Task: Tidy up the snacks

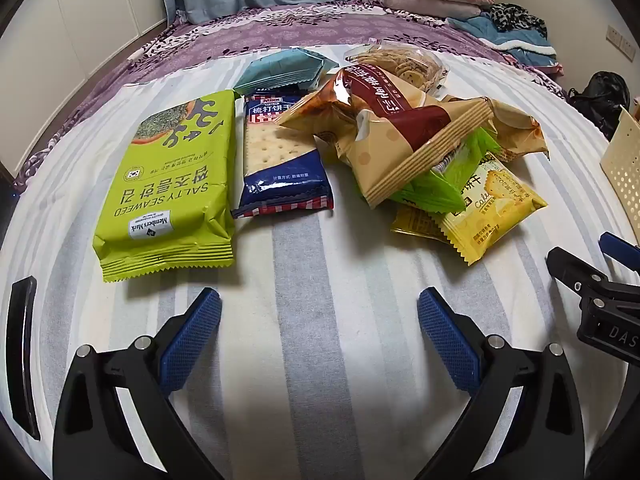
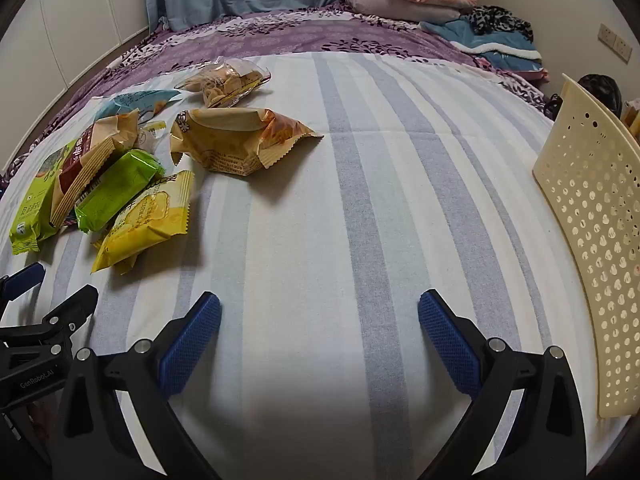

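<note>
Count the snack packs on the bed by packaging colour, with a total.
Green packs: 2
Tan packs: 2
Yellow packs: 2
Navy pack: 1
Teal pack: 1
Clear pack: 1
Total: 9

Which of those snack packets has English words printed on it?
The big lime-green seaweed packet, far left of the pile; it reads "Salty Seaweed".

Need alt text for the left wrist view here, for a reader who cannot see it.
The left gripper hovers open and empty above a striped sheet on a bed, facing scattered snack packets. A green seaweed bag lies left beside a blue cracker packet; a jumbled pile with a yellow biscuit packet lies right. The cream perforated basket and right gripper show at the right edge.
</note>
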{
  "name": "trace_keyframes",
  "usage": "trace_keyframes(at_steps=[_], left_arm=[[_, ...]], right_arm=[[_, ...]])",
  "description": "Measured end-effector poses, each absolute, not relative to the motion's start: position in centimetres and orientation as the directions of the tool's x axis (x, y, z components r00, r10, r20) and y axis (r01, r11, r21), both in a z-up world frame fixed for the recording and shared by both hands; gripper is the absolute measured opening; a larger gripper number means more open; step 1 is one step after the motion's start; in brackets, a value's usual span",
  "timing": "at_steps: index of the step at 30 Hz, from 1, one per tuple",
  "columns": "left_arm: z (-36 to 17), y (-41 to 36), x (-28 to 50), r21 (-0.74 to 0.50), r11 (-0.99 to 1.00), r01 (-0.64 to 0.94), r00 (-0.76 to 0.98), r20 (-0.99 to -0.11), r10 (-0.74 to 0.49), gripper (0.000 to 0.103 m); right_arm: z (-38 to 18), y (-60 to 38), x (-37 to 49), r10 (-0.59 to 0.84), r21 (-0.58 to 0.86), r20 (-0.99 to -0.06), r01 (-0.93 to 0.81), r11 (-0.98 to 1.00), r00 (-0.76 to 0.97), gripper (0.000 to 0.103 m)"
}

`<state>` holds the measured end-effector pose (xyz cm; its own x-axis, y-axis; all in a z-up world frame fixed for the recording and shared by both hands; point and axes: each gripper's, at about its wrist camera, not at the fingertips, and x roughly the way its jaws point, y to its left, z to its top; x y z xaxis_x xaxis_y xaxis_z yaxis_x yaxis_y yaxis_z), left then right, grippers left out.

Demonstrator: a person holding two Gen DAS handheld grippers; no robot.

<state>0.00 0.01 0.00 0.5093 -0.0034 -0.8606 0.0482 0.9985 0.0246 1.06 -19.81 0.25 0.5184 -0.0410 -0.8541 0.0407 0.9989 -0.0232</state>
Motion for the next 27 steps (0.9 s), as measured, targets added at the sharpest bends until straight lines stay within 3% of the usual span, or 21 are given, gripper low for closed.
trace_keyframes(at_steps=[27], left_arm=[[0.0, 0.01, 0.0, 0.027, 0.998, 0.048, 0.509, -0.861, -0.001, 0.1]], right_arm=[[0.31, -19.86, 1.07, -0.045, -0.028, -0.854, 0.041, 0.999, 0.518, 0.098]])
